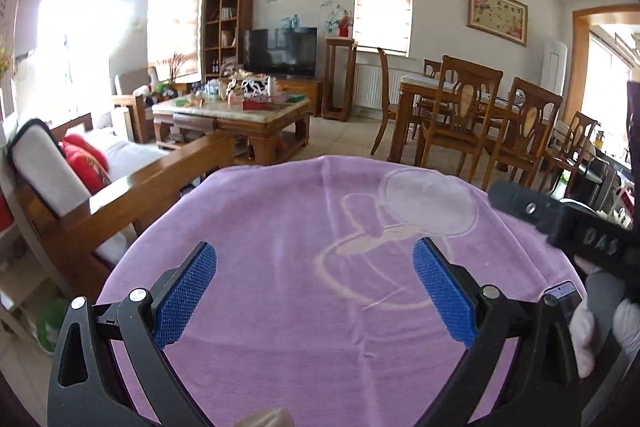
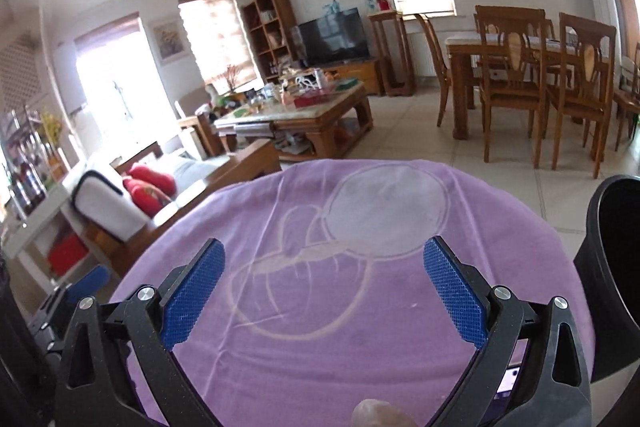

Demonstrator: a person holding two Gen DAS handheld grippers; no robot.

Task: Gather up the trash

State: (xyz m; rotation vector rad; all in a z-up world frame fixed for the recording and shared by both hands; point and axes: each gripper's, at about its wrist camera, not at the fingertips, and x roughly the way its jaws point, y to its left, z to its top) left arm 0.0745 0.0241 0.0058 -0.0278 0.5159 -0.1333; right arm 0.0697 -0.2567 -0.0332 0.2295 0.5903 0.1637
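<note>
My left gripper (image 1: 316, 249) hangs open over a round table under a purple cloth (image 1: 304, 211), its blue pads wide apart with nothing between them. My right gripper (image 2: 325, 246) is open over the same purple cloth (image 2: 360, 327), also with nothing between its pads. A tall black bin (image 2: 616, 267) stands on the floor just right of the table. I see no loose trash on the cloth in either view. A pale rounded thing (image 2: 376, 415) pokes in at the bottom edge, too cropped to identify.
A phone (image 1: 562, 293) lies at the table's right edge beside a gloved hand (image 1: 588, 331). A wooden sofa with red cushions (image 1: 86, 163) stands to the left. Beyond are a cluttered coffee table (image 1: 236, 107) and a dining table with chairs (image 1: 472, 107).
</note>
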